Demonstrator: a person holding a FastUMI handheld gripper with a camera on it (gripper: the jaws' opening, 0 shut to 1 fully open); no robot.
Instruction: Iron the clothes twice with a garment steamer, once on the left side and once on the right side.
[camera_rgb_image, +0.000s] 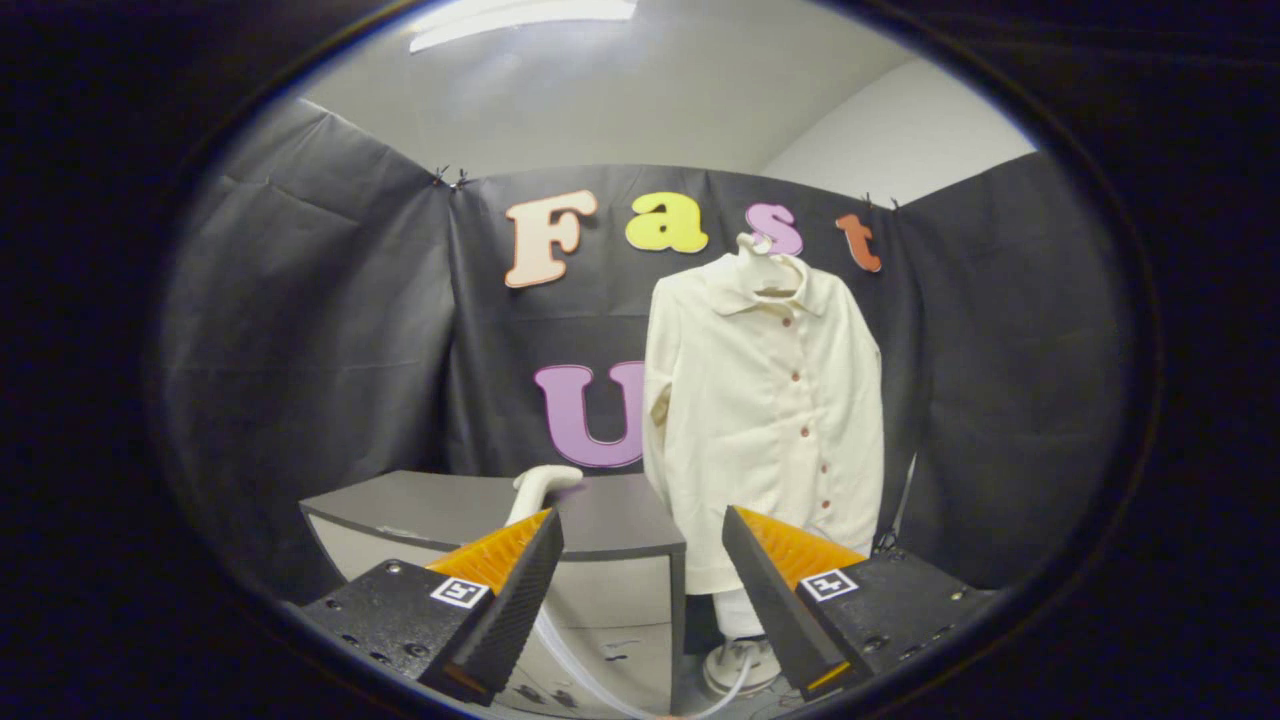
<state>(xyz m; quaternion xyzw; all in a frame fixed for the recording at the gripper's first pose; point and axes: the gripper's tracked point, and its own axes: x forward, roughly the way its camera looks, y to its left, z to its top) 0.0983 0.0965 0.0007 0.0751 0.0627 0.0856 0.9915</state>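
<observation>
Gripper view: the gripper (640, 570) is spread wide and holds nothing. Beyond its fingers the shirt (765, 420) hangs on a hanger (765, 262), front exposed for steaming. On the bench (600, 510) lies the steamer (537, 490) (hose trailing down), within reach.

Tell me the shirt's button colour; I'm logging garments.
Reddish-brown buttons on the cream shirt, seen in the gripper view beyond the open tongs.

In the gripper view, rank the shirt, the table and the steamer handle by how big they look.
1. Shirt, largest.
2. Table, smaller, though partly hidden by the open hand-held gripper.
3. Steamer handle, smallest.
</observation>
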